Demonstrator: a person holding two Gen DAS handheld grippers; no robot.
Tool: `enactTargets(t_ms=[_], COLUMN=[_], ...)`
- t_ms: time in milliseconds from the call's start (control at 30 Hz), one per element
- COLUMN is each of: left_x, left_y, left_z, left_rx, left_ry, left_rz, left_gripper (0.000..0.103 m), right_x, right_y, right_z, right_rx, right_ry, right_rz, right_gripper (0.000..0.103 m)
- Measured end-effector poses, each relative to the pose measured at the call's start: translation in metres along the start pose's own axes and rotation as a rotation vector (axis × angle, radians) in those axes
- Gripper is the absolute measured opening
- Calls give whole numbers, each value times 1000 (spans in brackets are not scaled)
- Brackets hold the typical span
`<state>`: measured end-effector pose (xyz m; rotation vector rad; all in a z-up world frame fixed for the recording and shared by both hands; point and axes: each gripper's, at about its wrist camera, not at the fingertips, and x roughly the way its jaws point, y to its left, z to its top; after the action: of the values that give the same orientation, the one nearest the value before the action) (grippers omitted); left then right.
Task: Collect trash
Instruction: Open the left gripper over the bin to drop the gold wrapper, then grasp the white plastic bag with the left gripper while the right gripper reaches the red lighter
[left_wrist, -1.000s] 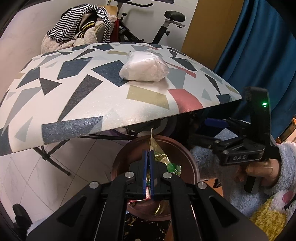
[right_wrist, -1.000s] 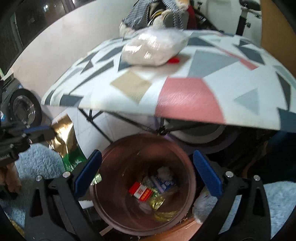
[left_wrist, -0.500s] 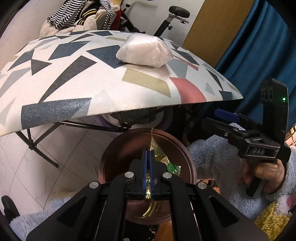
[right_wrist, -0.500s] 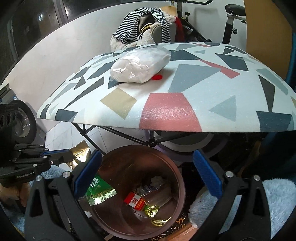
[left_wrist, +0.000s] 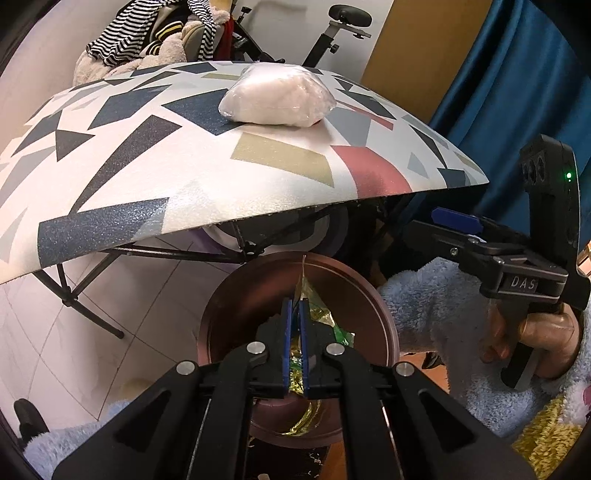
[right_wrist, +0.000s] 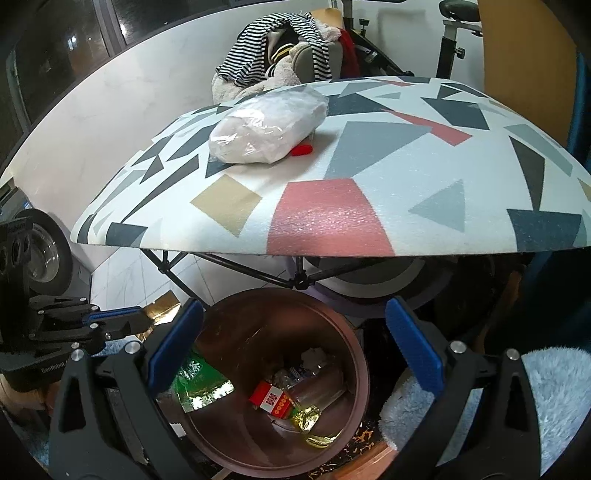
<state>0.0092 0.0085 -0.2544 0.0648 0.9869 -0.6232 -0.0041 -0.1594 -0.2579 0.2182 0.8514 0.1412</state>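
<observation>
My left gripper (left_wrist: 294, 314) is shut on a gold and green foil wrapper (left_wrist: 317, 308) and holds it over the brown trash bin (left_wrist: 384, 317). In the right wrist view the wrapper (right_wrist: 197, 378) hangs into the bin (right_wrist: 354, 347) at its left side. The bin holds a red packet (right_wrist: 271, 397), a clear bottle and gold foil. My right gripper (right_wrist: 293, 343) is open and empty above the bin. A clear bag of white stuff (left_wrist: 279, 96) lies on the patterned table (left_wrist: 147, 177), with a small red piece (right_wrist: 301, 149) beside it.
The table's black folding legs (right_wrist: 236, 266) stand just behind the bin. A chair piled with striped clothes (right_wrist: 284, 48) and an exercise bike (left_wrist: 343, 26) stand beyond the table. A blue curtain (left_wrist: 517, 92) hangs at the right. Tiled floor lies at the left.
My left gripper has moved further over the bin, bringing the wrapper inside its rim. Both views have risen a little, showing more of the table top. The right gripper stays open.
</observation>
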Motion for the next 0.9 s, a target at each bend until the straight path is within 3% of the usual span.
enactTargets(t_ms=[67, 133, 267, 533, 633, 900], left_x=[0, -1, -7, -13, -13, -17], left_y=[1, 3, 9, 14, 12, 16], left_z=[0, 0, 0, 2, 2, 2], left_rx=[-4, -18, -50, -80, -72, -90], left_ry=[-1, -10, -38, -66, -72, -93], left_rz=[13, 27, 45, 85, 112, 182], left_gripper=[13, 40, 51, 91, 97, 97], right_x=[-1, -1, -2, -4, -4, -5], right_y=[0, -1, -2, -9, -10, -4], right_z=[0, 0, 0, 1, 0, 1], right_rx=[5, 7, 12, 45, 48, 13], right_ry=[-3, -5, -14, -29, -36, -46], right_rz=[-1, -1, -3, 1, 1, 12], right_gripper=[97, 97, 97, 97, 98, 98])
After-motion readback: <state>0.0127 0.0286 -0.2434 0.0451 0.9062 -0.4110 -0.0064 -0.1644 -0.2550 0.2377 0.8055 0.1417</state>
